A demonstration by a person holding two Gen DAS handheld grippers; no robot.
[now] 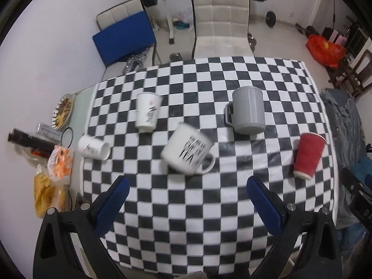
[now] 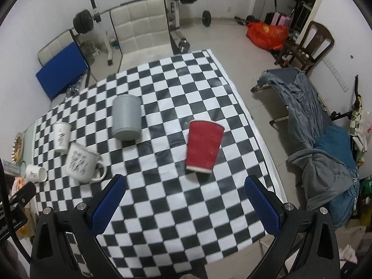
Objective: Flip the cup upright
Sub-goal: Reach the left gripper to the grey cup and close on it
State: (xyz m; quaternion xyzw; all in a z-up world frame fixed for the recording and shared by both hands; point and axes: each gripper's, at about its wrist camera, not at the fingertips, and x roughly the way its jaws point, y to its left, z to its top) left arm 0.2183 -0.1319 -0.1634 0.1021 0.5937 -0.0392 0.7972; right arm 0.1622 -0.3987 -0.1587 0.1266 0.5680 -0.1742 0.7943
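Several cups stand on the checkered tablecloth (image 1: 186, 220). A white mug with black lettering (image 1: 187, 150) is tilted, handle to the right, just beyond my open, empty left gripper (image 1: 186, 183); it also shows in the right wrist view (image 2: 81, 164). A red ribbed paper cup (image 2: 203, 145) stands rim-up ahead of my open, empty right gripper (image 2: 184, 181); the left wrist view shows it at right (image 1: 308, 154). A grey mug (image 1: 248, 110) stands upside down. A white paper cup (image 1: 147, 111) stands rim-up. A small white cup (image 1: 94, 147) lies on its side at the left edge.
A cream chair (image 1: 219, 21) stands behind the table, a blue-cushioned chair (image 1: 125, 36) to its left. A snack plate (image 1: 62, 111), bottle and bags (image 1: 50, 190) sit off the cloth's left edge. A cot with blue-grey blankets (image 2: 325, 139) is right of the table.
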